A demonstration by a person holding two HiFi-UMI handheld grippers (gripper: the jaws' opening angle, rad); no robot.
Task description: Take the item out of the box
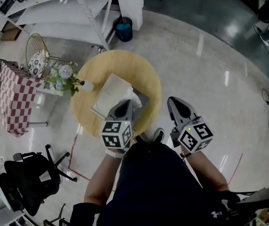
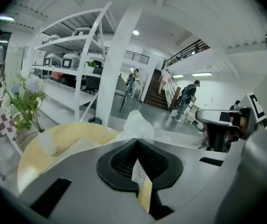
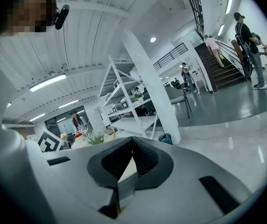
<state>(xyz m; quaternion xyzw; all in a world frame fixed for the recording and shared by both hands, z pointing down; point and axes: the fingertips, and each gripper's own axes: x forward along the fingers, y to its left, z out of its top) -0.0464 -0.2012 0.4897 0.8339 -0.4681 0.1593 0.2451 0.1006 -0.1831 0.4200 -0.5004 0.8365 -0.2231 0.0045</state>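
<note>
Left claw (image 2: 136,141) is pressed together, with a white bag (image 2: 136,121) just past its tips, at the box (image 1: 107,95) on the round desk (image 1: 141,69). Right claw (image 3: 132,139) is pressed together and empty, over the floor (image 1: 205,79).

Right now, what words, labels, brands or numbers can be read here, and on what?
No words or numbers can be read.
Left marker cube and right marker cube: square patterns only, no letters.
White emblem on the person's dark top: too small to read.
</note>
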